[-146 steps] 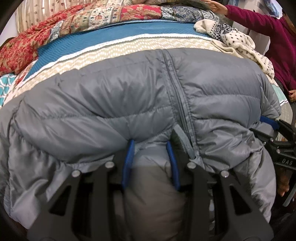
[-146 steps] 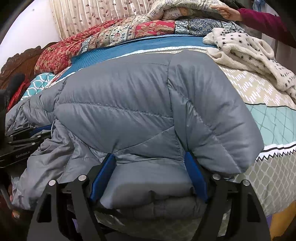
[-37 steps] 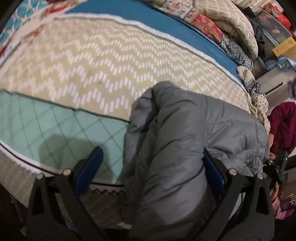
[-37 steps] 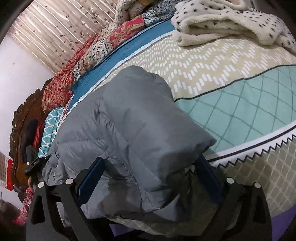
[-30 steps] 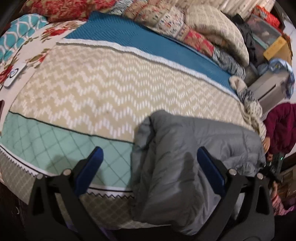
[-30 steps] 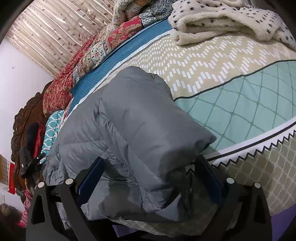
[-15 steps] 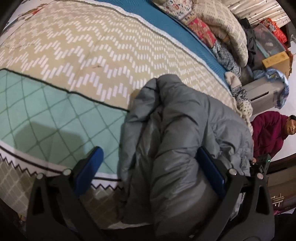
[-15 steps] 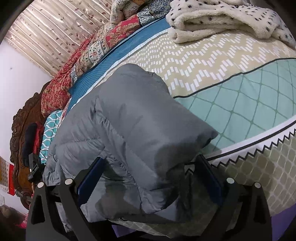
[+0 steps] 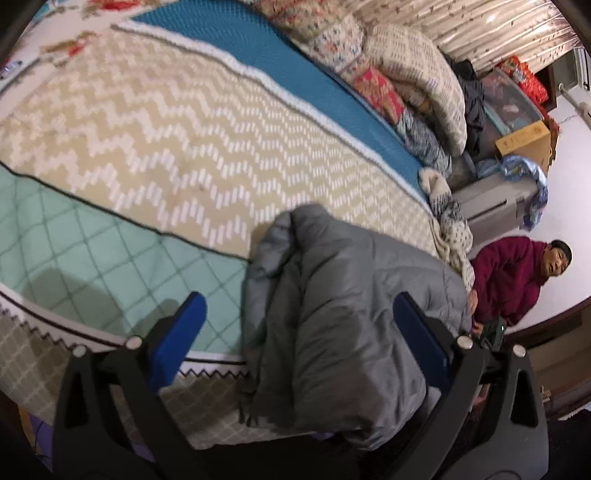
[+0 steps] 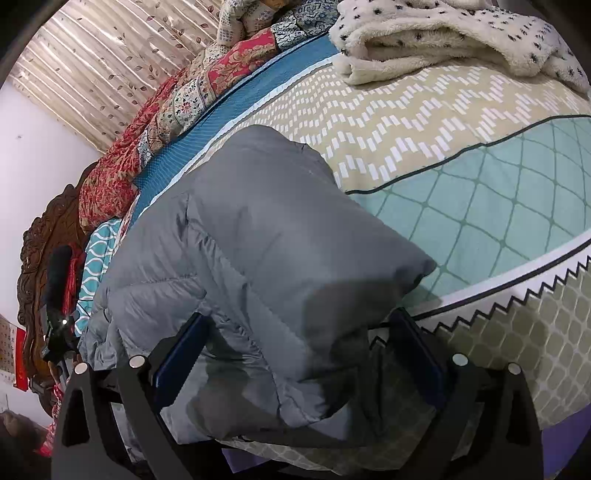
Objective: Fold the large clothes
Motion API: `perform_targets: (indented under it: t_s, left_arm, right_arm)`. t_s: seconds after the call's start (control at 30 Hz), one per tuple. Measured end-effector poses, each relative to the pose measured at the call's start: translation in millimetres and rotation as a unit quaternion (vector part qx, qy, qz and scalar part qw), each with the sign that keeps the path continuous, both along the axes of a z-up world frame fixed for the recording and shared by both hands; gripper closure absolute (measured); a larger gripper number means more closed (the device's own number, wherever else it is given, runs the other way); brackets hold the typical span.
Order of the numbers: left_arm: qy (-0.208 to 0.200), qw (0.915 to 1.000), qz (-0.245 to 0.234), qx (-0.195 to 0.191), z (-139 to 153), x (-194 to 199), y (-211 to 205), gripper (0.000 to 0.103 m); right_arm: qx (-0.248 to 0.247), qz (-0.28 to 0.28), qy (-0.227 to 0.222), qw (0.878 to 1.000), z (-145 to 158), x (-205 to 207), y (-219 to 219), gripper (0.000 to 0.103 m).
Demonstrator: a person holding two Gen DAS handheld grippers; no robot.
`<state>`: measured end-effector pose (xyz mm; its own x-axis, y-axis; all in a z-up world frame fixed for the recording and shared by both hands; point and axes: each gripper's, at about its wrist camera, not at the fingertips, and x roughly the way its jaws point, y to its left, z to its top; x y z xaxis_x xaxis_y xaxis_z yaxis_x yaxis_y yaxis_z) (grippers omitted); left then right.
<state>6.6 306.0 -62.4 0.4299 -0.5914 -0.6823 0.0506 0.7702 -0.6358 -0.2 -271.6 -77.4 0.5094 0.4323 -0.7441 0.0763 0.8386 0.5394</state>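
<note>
grey puffer jacket (image 9: 351,332) lies folded into a thick bundle at the near edge of the bed (image 9: 155,140), bulk doubled over itself so it stays compact. left tool (image 9: 299,332) jaws apart, straddling the bundle's end, gripping nothing. right tool (image 10: 295,343) jaws also apart around the opposite end, looks released, fold likely near done. spotted fleece blanket (image 10: 443,33) sits well apart at the far side; person in maroon top (image 9: 509,280) beside the bed.
</note>
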Motion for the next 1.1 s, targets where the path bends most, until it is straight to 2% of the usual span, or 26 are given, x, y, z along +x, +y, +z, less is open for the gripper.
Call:
perform_targets:
  t_s: [0.13, 0.23, 0.27, 0.4, 0.53, 0.63, 0.73, 0.87, 1.03, 1.1]
  left_arm:
    - [0.015, 0.9985, -0.05, 0.018, -17, 1, -20, 0.006]
    - [0.051, 0.9954, -0.079, 0.021, -47, 3, -41, 0.006]
    - [0.042, 0.9956, -0.078, 0.031, -49, 1, -43, 0.006]
    - [0.042, 0.9959, -0.08, 0.012, -46, -3, -44, 0.006]
    - [0.034, 0.9944, -0.1, 0.008, -36, -6, -48, 0.006]
    - [0.045, 0.9928, -0.111, -0.003, -41, -4, -57, 0.006]
    - [0.045, 0.9919, -0.118, -0.014, -46, -3, -72, 0.006]
    - [0.052, 0.9928, -0.104, -0.03, -56, 1, -72, 0.006]
    - [0.053, 0.9936, -0.1, -0.01, -55, 0, -75, 0.006]
    - [0.045, 0.9949, -0.09, -0.003, -51, -3, -76, 0.02]
  right_arm:
    - [-0.004, 0.002, 0.002, 1.0, -2, 3, 0, 0.004]
    - [-0.01, 0.005, 0.009, 1.0, -1, 5, 3, 0.004]
    - [-0.012, 0.005, 0.011, 1.0, -1, 6, 3, 0.004]
    - [-0.005, 0.006, 0.014, 1.0, 6, 8, 9, 0.004]
    - [0.038, 0.026, 0.022, 0.999, 5, 13, 17, 0.004]
    - [0.069, 0.04, 0.035, 0.996, -1, 17, 26, 0.004]
    - [0.053, 0.042, 0.038, 0.997, -6, 20, 32, 0.004]
    - [0.058, 0.042, 0.038, 0.997, -7, 22, 31, 0.004]
    - [0.048, 0.038, 0.046, 0.997, -7, 23, 34, 0.004]
    - [0.048, 0.056, 0.047, 0.996, -4, 25, 41, 0.02]
